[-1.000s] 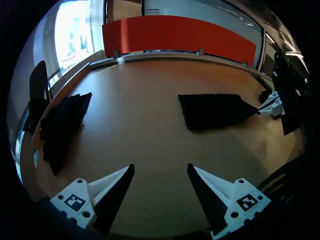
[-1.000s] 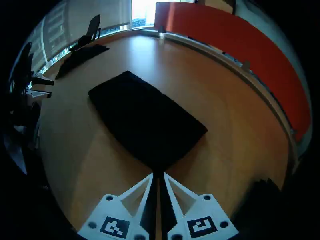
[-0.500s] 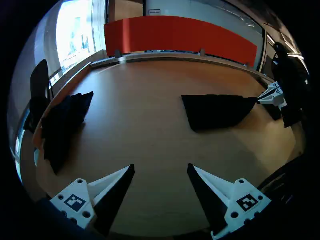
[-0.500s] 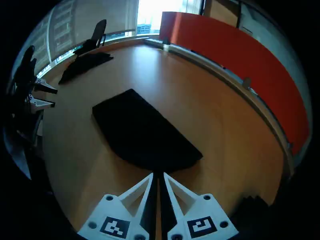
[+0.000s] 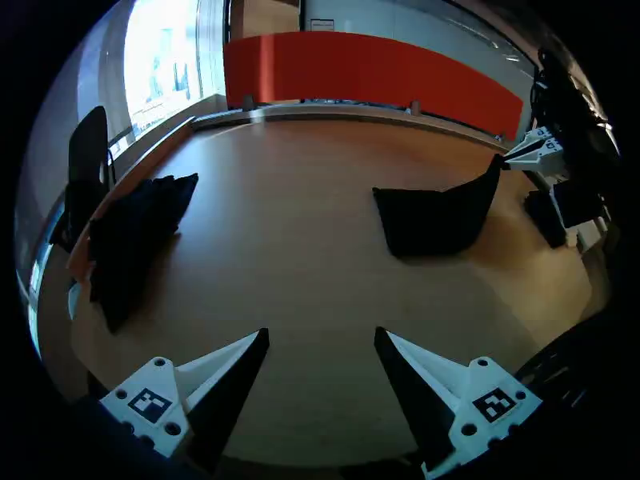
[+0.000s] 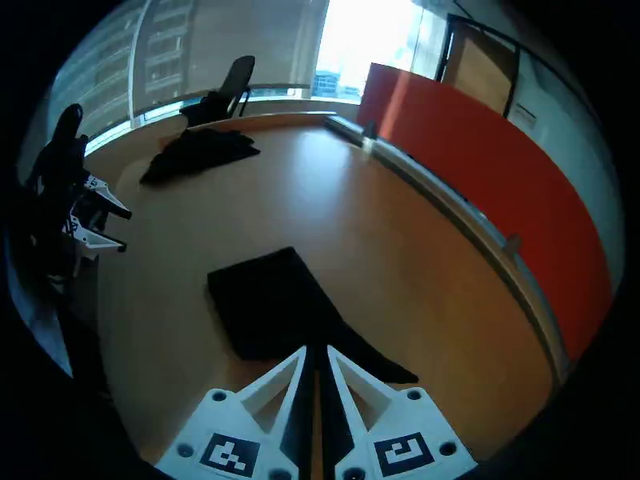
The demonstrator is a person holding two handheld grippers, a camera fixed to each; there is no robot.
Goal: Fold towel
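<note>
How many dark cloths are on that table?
2: a towel mid-table, one corner pinched by the right claw, and a crumpled pile at the edge by the chair. Others may be hidden.

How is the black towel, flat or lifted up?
Partly lifted: the right gripper pinches one corner of the towel up off the table; the rest lies flat.

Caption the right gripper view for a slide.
Right gripper, shut on the black towel, holds one corner above the wooden table.

Your right claw (image 6: 318,352) hides the pinched corner of the black cloth towel (image 6: 264,312) at lower centre. At middle left, the dark crumpled cloth heap (image 5: 128,232) on the wooden worktop (image 5: 304,240) is too shadowed to make out.
</note>
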